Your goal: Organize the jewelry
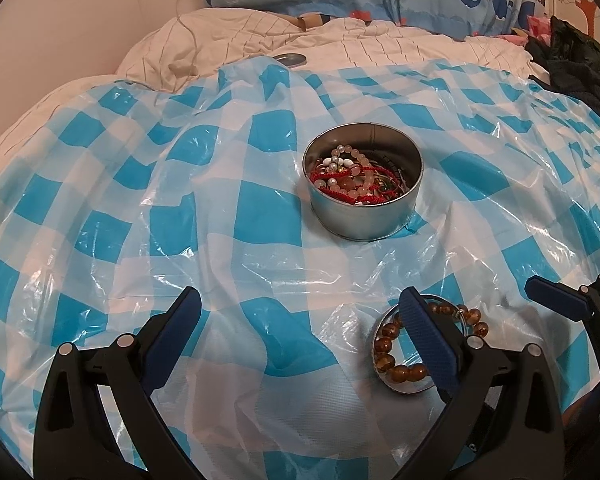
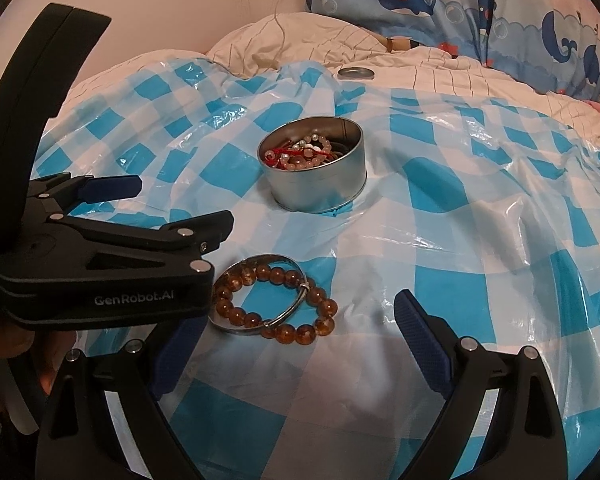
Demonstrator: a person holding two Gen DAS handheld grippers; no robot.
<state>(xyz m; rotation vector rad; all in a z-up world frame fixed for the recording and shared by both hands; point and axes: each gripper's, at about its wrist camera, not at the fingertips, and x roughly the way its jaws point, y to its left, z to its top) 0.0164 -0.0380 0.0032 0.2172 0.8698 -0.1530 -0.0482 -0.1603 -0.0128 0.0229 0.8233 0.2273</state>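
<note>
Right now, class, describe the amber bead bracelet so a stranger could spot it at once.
On the blue-and-white checked plastic sheet covering the bed, find the round silver metal tin of jewelry. Nearer the cameras lies the amber-brown glass-bead bracelet, looped through a thin silver bangle; unlike the tin's pink, pearl and red pieces, it lies loose.

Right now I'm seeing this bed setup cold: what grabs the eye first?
The round metal tin, heaped with red cord and pearly beads, sits mid-sheet on the blue-checked plastic sheet. Nearer, an amber bead bracelet linked with a silver bangle lies loose beside the left gripper.
</note>
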